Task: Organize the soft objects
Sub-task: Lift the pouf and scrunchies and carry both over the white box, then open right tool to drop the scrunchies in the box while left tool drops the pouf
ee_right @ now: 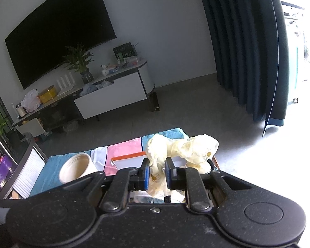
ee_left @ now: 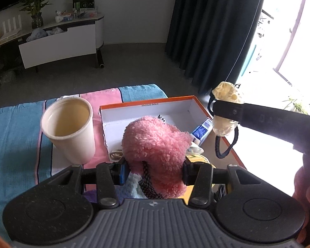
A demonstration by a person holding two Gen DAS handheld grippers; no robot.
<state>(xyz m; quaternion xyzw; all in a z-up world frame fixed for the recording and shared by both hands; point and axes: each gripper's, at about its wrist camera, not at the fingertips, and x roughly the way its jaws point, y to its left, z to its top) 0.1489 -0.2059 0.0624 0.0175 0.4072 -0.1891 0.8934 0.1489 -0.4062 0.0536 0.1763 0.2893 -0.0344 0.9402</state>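
Note:
A fluffy pink plush point(ee_left: 155, 140) is pinched between my left gripper's point(ee_left: 155, 172) pads, low over the near end of a white box with an orange rim point(ee_left: 146, 100). A black-and-white braided cord hangs under the plush. My right gripper point(ee_right: 158, 171) is shut on a crumpled cream soft toy point(ee_right: 186, 146), which bulges out beyond the fingers. In the left wrist view that right gripper point(ee_left: 225, 111) reaches in from the right above the box's right edge, the cream toy point(ee_left: 227, 95) in its jaws and a black loop point(ee_left: 225, 150) dangling below.
A cream cup point(ee_left: 68, 128) stands open on the striped blue and pink towel point(ee_left: 14, 128), left of the box. A blue and white tube point(ee_left: 202, 130) lies in the box. Beyond are grey floor, a TV cabinet and a dark curtain.

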